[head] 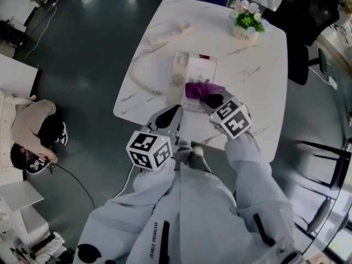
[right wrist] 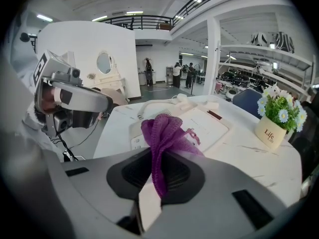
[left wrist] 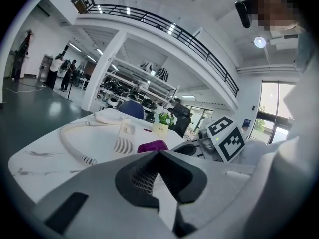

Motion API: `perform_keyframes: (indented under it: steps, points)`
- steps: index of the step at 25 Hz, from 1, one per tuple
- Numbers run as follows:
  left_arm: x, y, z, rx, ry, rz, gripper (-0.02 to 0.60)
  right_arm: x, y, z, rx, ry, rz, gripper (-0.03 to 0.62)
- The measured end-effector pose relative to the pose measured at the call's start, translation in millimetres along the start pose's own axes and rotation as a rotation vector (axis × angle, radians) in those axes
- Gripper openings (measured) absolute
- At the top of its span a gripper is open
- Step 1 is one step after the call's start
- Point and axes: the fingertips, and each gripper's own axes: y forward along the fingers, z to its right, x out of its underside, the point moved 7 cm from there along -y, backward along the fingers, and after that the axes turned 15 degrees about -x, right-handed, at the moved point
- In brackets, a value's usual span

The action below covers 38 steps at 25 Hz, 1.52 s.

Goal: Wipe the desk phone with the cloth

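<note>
A white desk phone [head: 193, 76] [right wrist: 199, 126] [left wrist: 124, 138] lies in the middle of the white marbled table [head: 258, 54]. Its handset [head: 168, 32] lies off the cradle at the far left, joined by a coiled cord [head: 140, 78] [left wrist: 75, 148]. My right gripper [head: 212, 100] [right wrist: 160, 171] is shut on a purple mesh cloth [head: 201, 89] [right wrist: 167, 133] [left wrist: 152, 146], which hangs over the phone's near edge. My left gripper [head: 168, 117] [left wrist: 158, 158] is shut with nothing between its jaws, at the table's near edge just left of the phone.
A small pot of flowers [head: 246, 21] [right wrist: 276, 118] [left wrist: 162, 124] stands at the table's far right. A black chair [head: 308, 15] sits beyond the table. A person [head: 30, 133] crouches on the dark floor at the left, beside a cable [head: 77, 180].
</note>
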Motion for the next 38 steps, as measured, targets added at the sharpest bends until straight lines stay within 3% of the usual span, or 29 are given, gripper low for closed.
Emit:
perform_keyframes:
  steps: [9, 38]
  points:
    - [5, -6, 0, -0.024, -0.011, 0.003, -0.002, 8, 3, -14, -0.069, -0.001, -0.029, 0.035]
    - [9, -27, 11, -0.092, -0.040, 0.057, -0.002, 27, 7, -43, -0.177, 0.015, -0.056, 0.035]
